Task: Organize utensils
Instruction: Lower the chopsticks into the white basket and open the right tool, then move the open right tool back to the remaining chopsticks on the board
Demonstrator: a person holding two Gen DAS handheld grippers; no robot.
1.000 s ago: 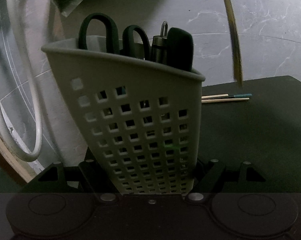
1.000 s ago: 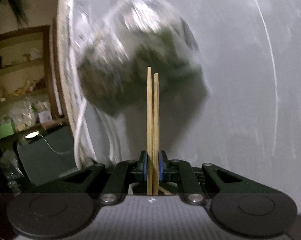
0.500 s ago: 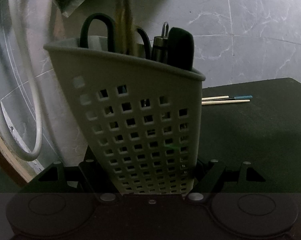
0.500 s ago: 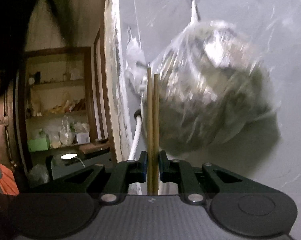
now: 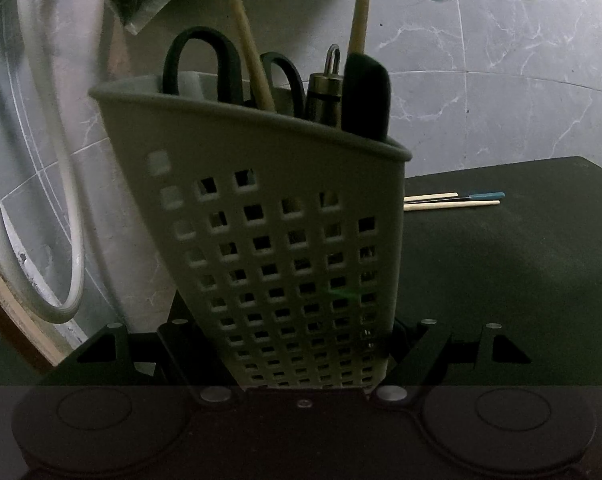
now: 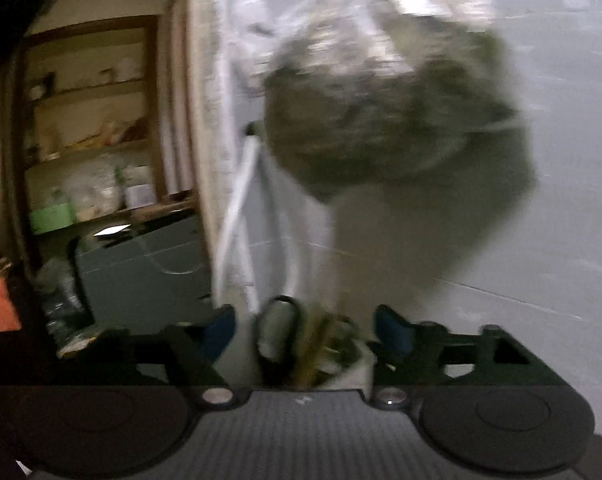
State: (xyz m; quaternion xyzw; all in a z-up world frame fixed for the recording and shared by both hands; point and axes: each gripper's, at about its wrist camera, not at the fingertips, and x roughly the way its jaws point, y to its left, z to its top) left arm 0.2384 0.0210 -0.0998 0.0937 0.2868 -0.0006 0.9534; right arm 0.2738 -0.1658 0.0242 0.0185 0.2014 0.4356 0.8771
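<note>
My left gripper (image 5: 297,334) is shut on the base of a grey perforated utensil basket (image 5: 285,240) and holds it upright over the dark table. Black scissors (image 5: 199,60), a metal handle (image 5: 325,92), a black handle (image 5: 367,96) and two wooden chopsticks (image 5: 249,48) stand in it. My right gripper (image 6: 305,332) hovers just above the basket, its jaws opening with nothing pressed between the blue pads (image 6: 221,328). Below them, blurred, I see the scissor handle (image 6: 277,332) and the chopstick ends (image 6: 321,344). More chopsticks (image 5: 449,202) lie on the table behind the basket.
A plastic bag of dark greens (image 6: 381,92) hangs on the tiled wall above the basket. A white hose (image 5: 61,160) loops at the left. The dark table (image 5: 501,280) stretches to the right. Shelves (image 6: 93,120) show through a doorway.
The two chopsticks have left my right gripper and now stand in the basket. The right jaws have spread wide. The left gripper and basket have stayed put.
</note>
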